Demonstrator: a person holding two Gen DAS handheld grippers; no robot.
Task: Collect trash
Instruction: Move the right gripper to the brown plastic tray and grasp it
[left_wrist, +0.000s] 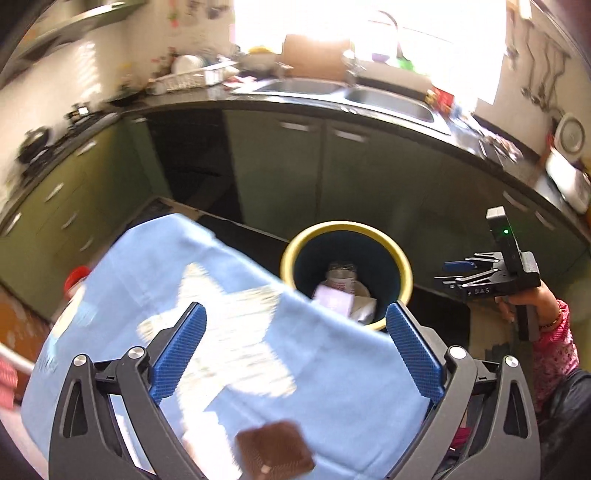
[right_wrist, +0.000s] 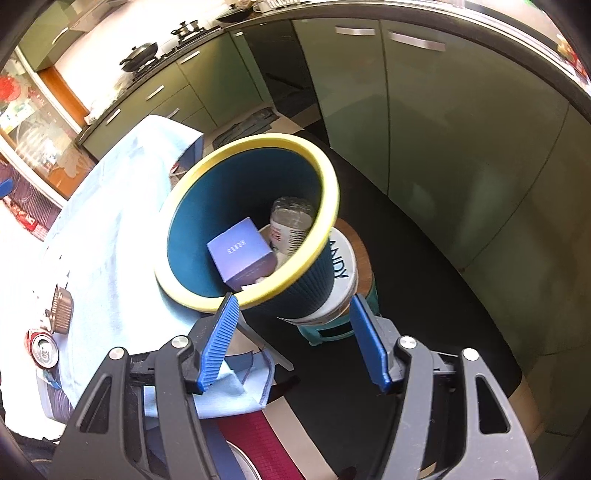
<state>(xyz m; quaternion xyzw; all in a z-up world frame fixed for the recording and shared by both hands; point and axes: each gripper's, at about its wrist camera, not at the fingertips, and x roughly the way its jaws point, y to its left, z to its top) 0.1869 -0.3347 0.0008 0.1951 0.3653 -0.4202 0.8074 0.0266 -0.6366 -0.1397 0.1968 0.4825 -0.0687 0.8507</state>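
A teal trash bin with a yellow rim (left_wrist: 404, 264) (right_wrist: 328, 173) stands past the edge of a table under a light blue cloth (left_wrist: 155, 266) (right_wrist: 110, 229). A purple box (right_wrist: 240, 254) and a clear plastic bottle (right_wrist: 290, 225) lie inside the bin. My left gripper (left_wrist: 295, 308) hangs open and wide over the cloth, empty, with the bin just beyond its tips. A brown ridged square (left_wrist: 275, 452) (right_wrist: 59, 308) lies on the cloth under it. My right gripper (right_wrist: 293, 297) (left_wrist: 448, 273) is open beside the bin's right side, apart from it. A crushed red can (right_wrist: 42, 349) rests at the table's near edge.
The bin stands on a teal stool (right_wrist: 325, 334) over a white round lid (right_wrist: 343, 266). Green cabinets (left_wrist: 280, 173) and a dark counter with a double sink (left_wrist: 391, 99) run behind. A red-capped thing (left_wrist: 77, 277) shows at the cloth's left. A hand in a pink sleeve (left_wrist: 554, 332) holds the right gripper.
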